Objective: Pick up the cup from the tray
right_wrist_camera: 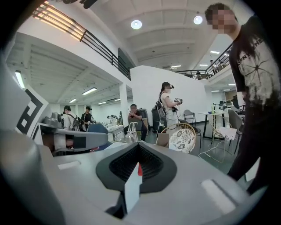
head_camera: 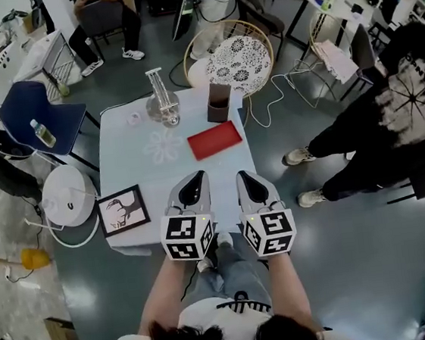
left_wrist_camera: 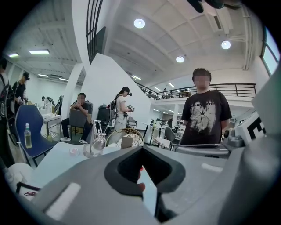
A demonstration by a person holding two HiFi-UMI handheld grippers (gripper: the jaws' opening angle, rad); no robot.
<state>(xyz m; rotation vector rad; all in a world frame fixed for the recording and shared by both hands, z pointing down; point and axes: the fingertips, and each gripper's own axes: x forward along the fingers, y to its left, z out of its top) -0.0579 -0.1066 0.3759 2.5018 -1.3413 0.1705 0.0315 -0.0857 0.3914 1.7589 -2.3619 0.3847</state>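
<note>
Brown and square-sided, the cup (head_camera: pixel 218 102) is seen standing upright on the white table (head_camera: pixel 120 161), just beyond the far edge of the flat red tray (head_camera: pixel 214 140) rather than on it. The left tongs (head_camera: pixel 197 178) and right tongs (head_camera: pixel 244 177) are held side by side over the table's near edge. Each pair is closed together with nothing gripped. A glass vessel (head_camera: pixel 164 110) is set to the left of the cup.

Left gripper (head_camera: pixel 196 181) beside right gripper (head_camera: pixel 247 178), near red tray (head_camera: pixel 214 140)
</note>
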